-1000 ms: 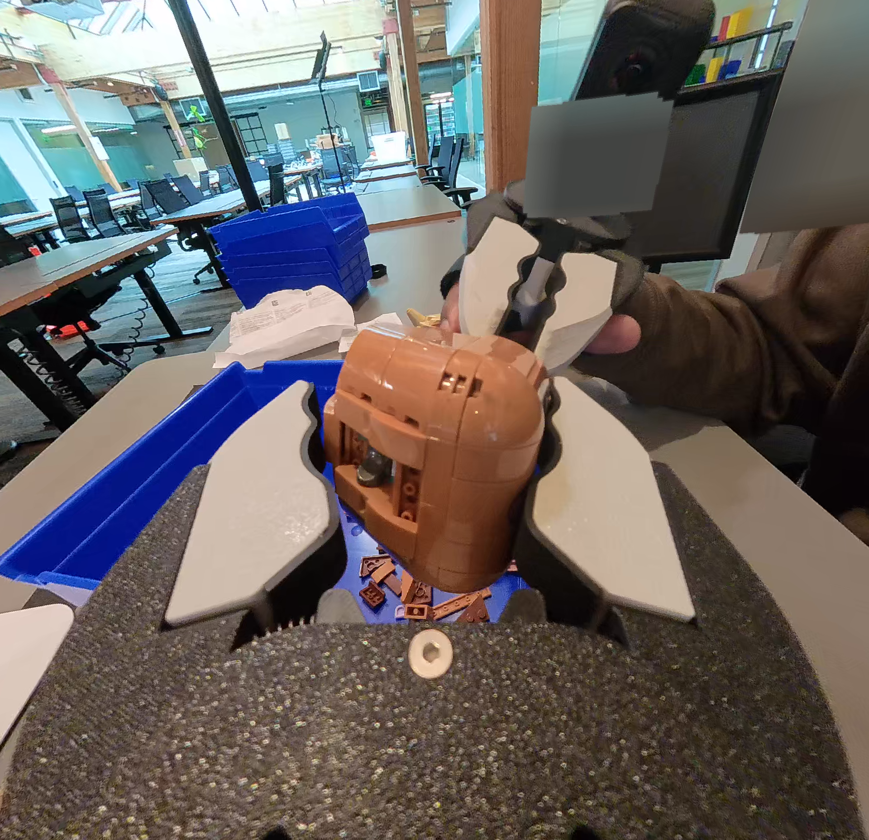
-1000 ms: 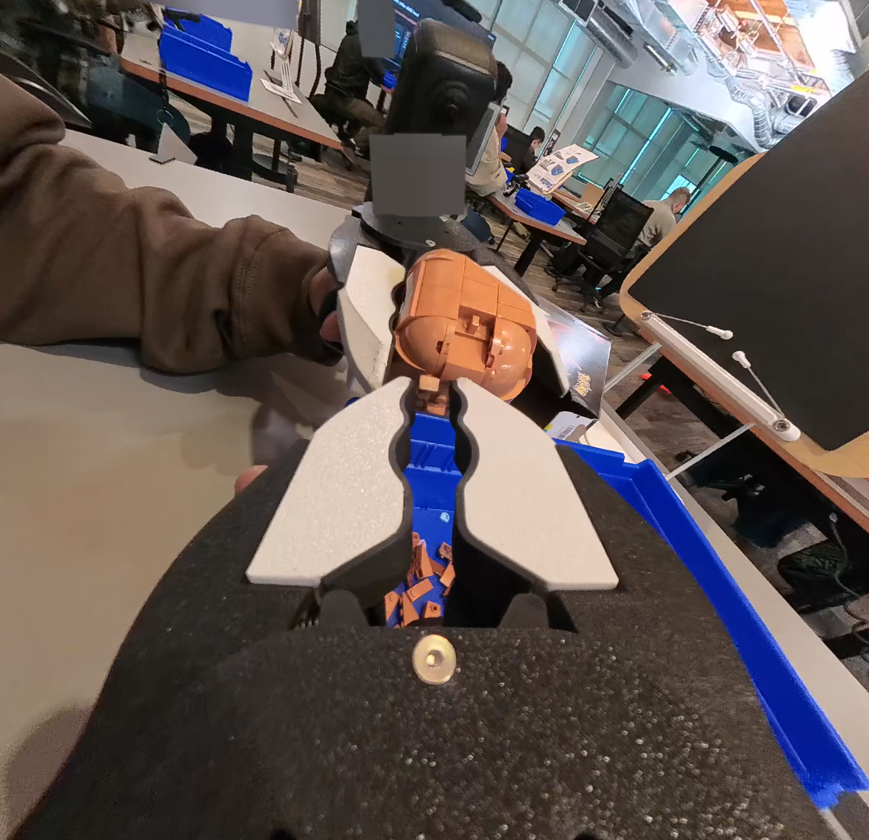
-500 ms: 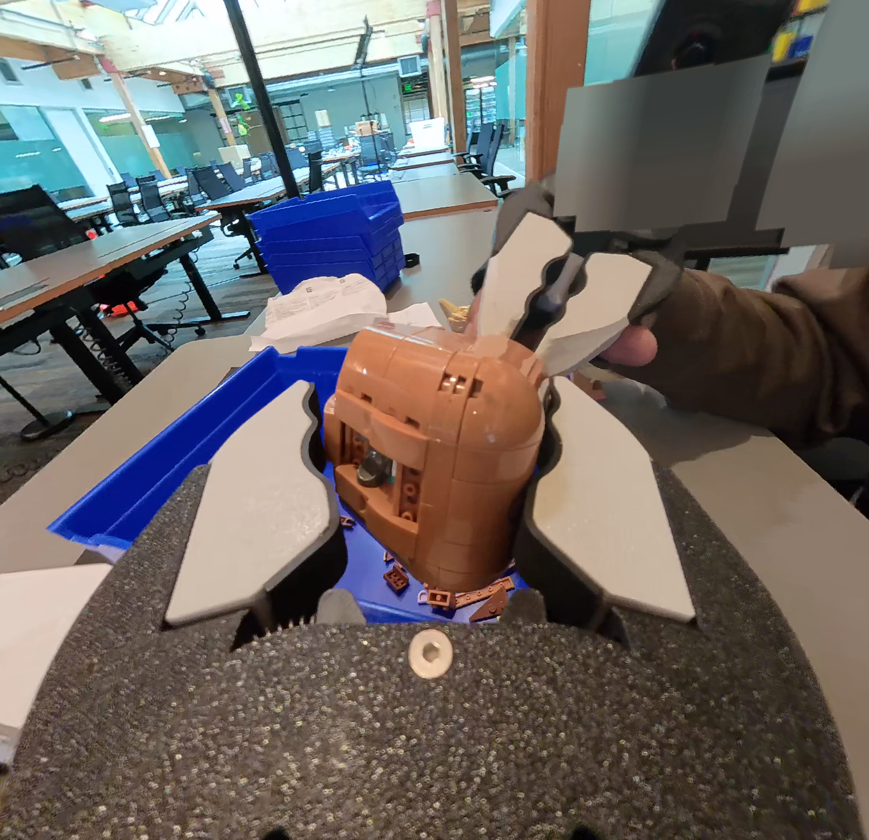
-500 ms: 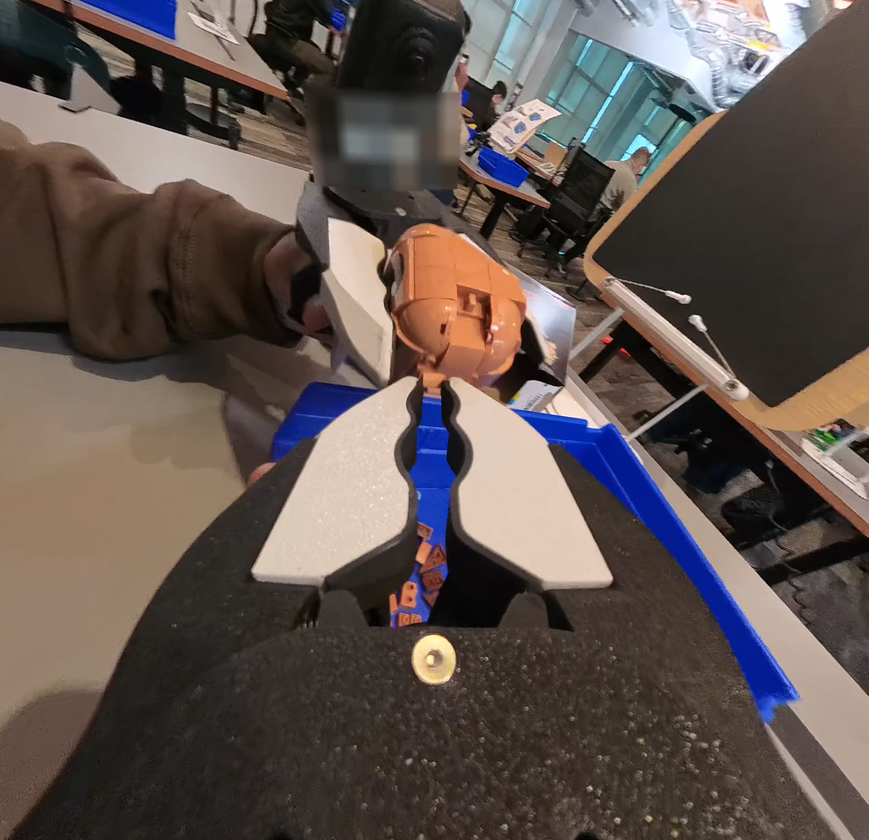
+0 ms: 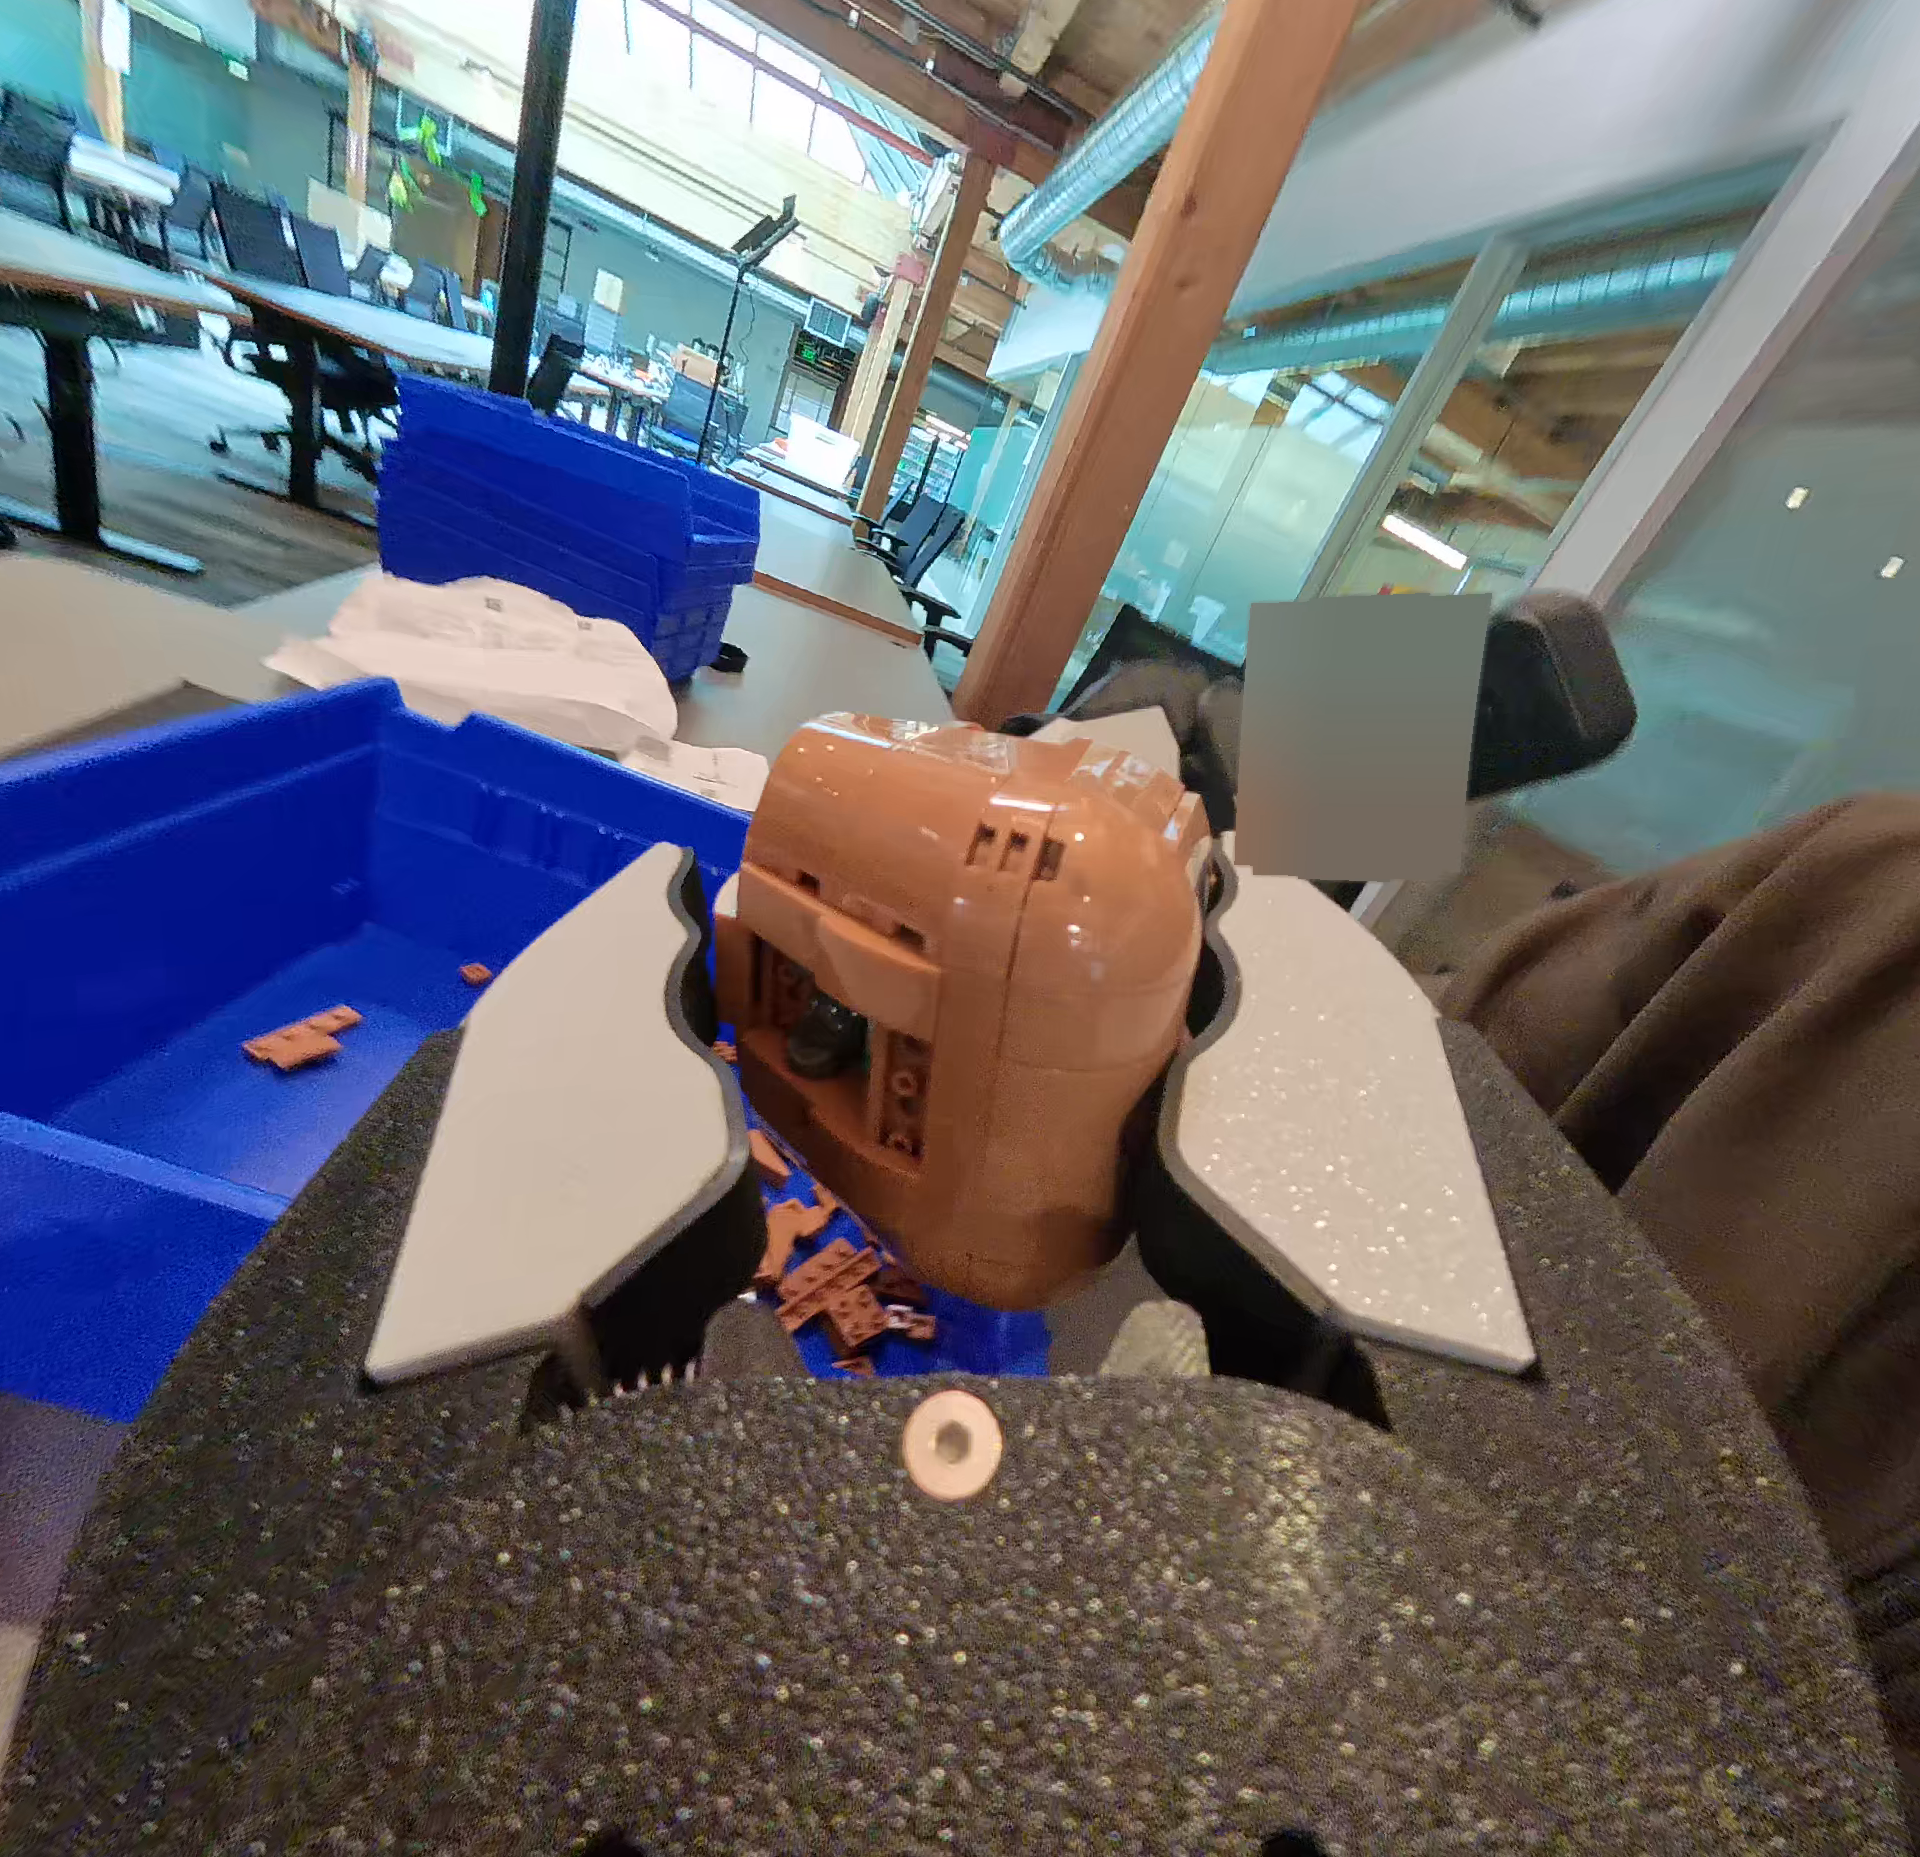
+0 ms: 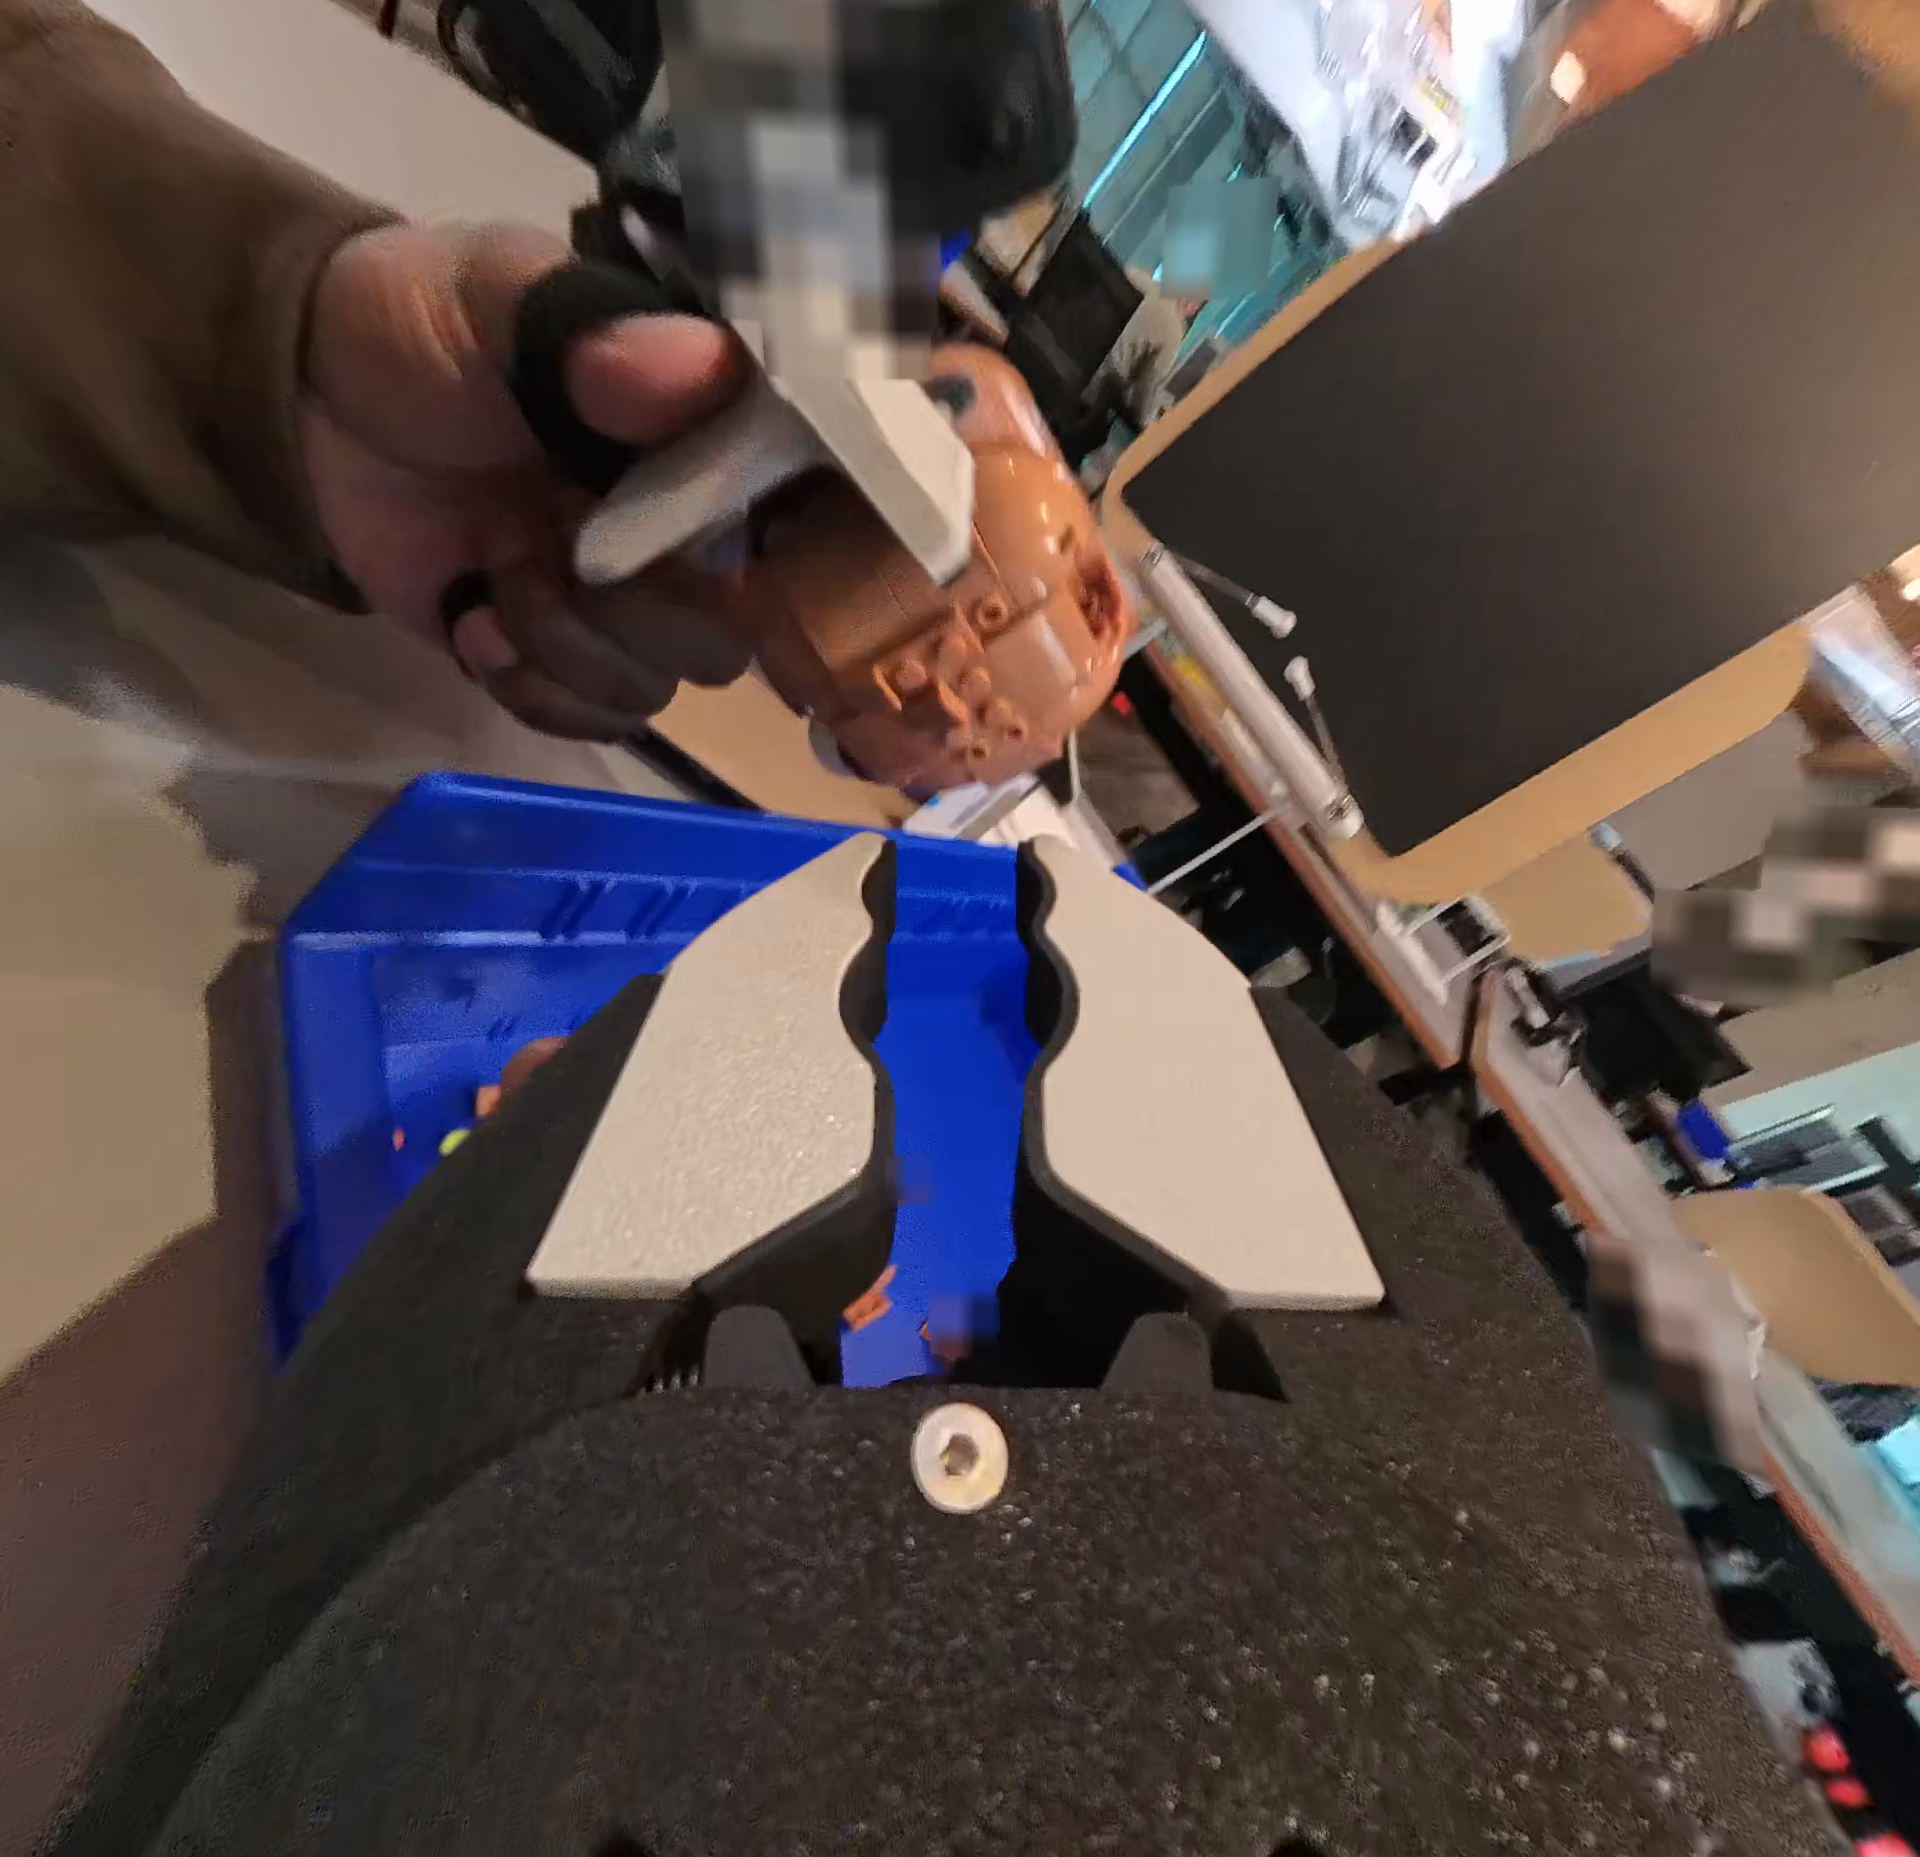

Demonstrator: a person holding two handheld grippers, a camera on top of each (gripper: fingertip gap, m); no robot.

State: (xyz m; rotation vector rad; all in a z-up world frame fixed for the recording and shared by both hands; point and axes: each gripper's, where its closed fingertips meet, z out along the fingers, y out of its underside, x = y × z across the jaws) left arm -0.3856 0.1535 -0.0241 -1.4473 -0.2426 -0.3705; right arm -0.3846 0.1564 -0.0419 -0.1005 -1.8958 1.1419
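My left gripper [image 5: 945, 867] is shut on a brown brick-built model [image 5: 987, 1018], rounded on top, and holds it above the right end of a blue bin [image 5: 187, 872]. Loose brown pieces [image 5: 301, 1040] lie on the bin floor, more of them under the model [image 5: 831, 1282]. My right gripper [image 6: 954, 857] is open a little with nothing between its fingers; it hangs over the blue bin [image 6: 582, 903], apart from the model [image 6: 966, 654]. In the right wrist view a hand [image 6: 447, 457] holds the left gripper's finger [image 6: 883, 457] over the model. The right gripper is mostly hidden behind the model in the left wrist view.
A stack of blue bins [image 5: 561, 529] and white paper bags [image 5: 488, 654] sit farther back on the grey table [image 5: 810, 706]. A wooden post [image 5: 1143, 353] stands behind. A brown sleeve [image 5: 1714, 1028] is at the right. A black panel [image 6: 1507, 405] stands to the right of the bin. Left and right tips are no more than a few centimetres apart.
My right gripper has let go of the model's top, parted its fingers and drawn back. My left gripper has swung right and tilted with the model, so the bin now lies to its left.
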